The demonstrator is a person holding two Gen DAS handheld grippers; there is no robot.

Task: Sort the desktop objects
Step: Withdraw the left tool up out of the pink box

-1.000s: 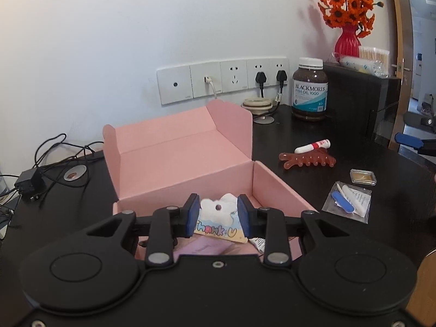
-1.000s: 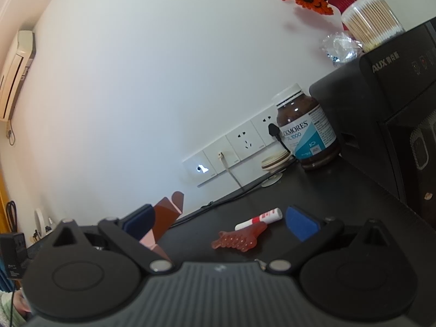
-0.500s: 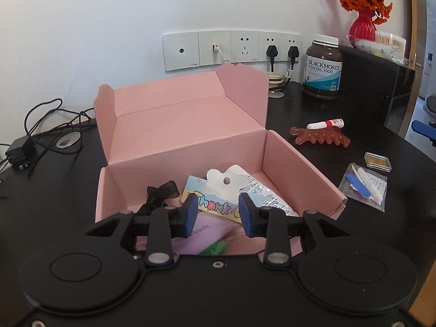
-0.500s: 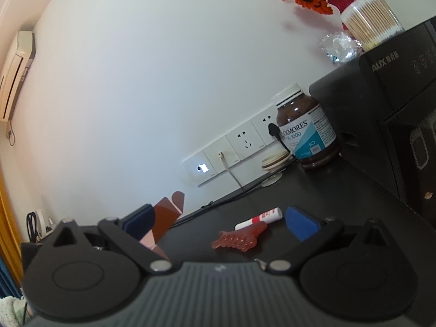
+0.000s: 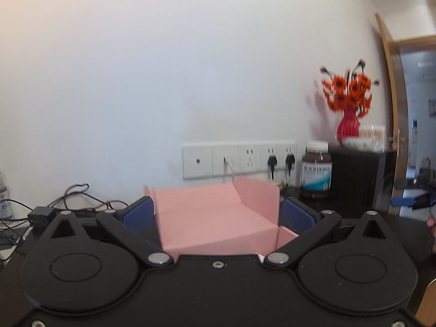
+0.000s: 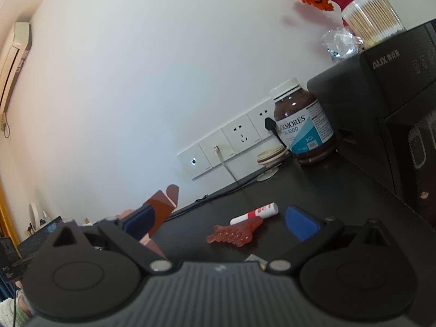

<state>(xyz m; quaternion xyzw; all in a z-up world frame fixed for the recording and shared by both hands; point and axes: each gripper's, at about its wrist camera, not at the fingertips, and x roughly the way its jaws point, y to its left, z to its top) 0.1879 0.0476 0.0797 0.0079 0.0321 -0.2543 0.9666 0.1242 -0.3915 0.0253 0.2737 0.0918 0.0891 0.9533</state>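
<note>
The pink cardboard box (image 5: 212, 218) stands with its lid up straight ahead in the left wrist view; its inside is hidden below the gripper body. My left gripper (image 5: 217, 212) is in front of it. Its jaws are opening wide, with nothing pressed between the blue pads (image 5: 137, 212). In the right wrist view my right gripper (image 6: 220, 222) is open and empty, low over the dark desk (image 6: 313, 190). Ahead of it lie a reddish hair clip (image 6: 235, 234) and a red-and-white tube (image 6: 254, 214). A corner of the box (image 6: 163, 207) shows at left.
A brown supplement bottle (image 6: 305, 125) stands beside a black appliance (image 6: 381, 109) at the right, under a red vase of orange flowers (image 5: 348, 125) and a tub of cotton swabs (image 6: 370, 19). Wall sockets (image 5: 238, 159) with plugs run behind the box. Cables and an adapter (image 5: 41, 214) lie at left.
My left gripper let go of the "thank u" card into the pink box, opened wide, and tipped up and back, so the box's contents are out of sight. The right gripper stayed still.
</note>
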